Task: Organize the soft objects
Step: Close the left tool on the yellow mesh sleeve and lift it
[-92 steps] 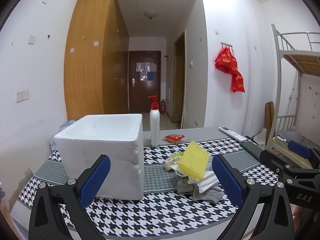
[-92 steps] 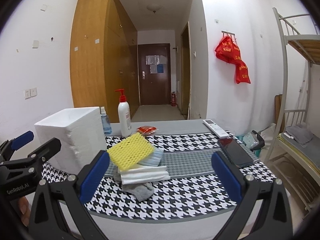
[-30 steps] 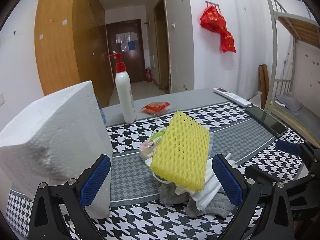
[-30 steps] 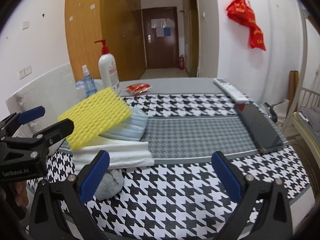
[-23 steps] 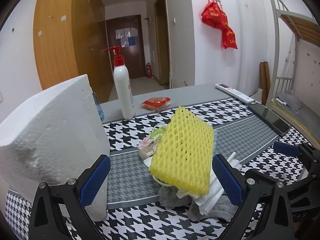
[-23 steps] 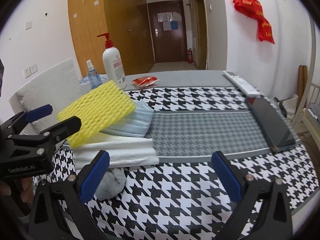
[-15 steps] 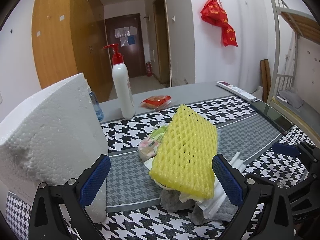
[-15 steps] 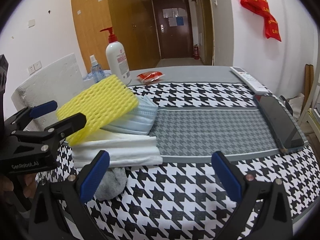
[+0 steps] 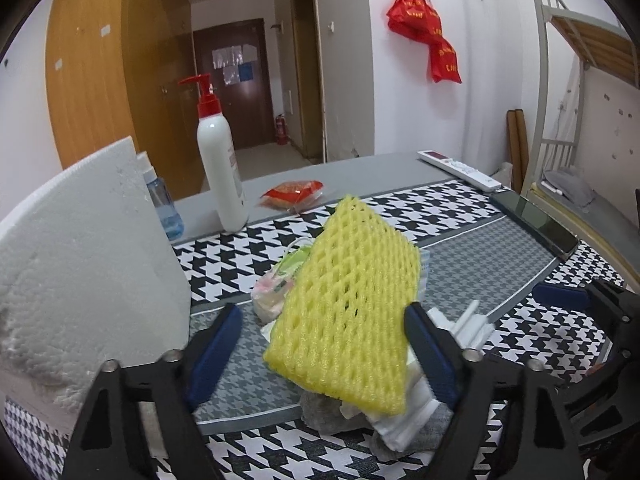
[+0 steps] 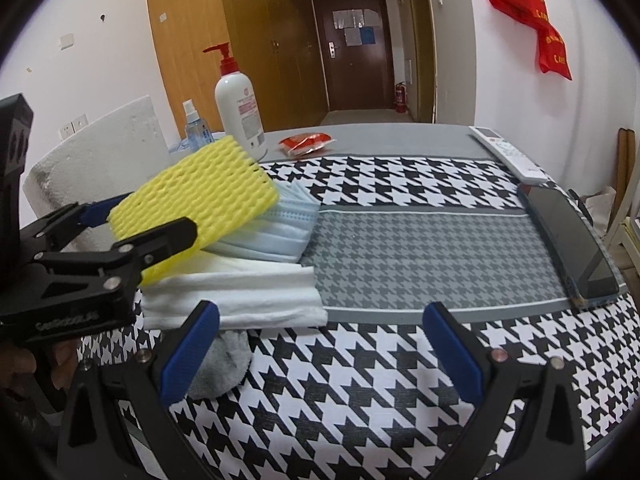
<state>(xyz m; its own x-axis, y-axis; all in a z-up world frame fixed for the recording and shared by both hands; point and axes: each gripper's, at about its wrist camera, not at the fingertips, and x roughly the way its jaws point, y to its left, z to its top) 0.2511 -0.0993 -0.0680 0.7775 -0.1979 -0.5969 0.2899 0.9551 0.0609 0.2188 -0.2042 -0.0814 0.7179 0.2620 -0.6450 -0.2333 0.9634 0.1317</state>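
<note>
Netted yellow foam sleeve (image 9: 348,300) between closing left tool (image 9: 324,344); right tool (image 10: 320,344) spread.

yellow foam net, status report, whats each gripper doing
Left gripper closing around yellow foam net, pads not yet pressing. Right gripper open, empty. Net tops soft pile; foam box close alongside.

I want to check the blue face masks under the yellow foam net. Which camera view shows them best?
The right wrist view: the blue face masks lie in plain sight, folded, under the yellow foam net. In the left wrist view the net hides nearly all of them; only a sliver shows.
</note>
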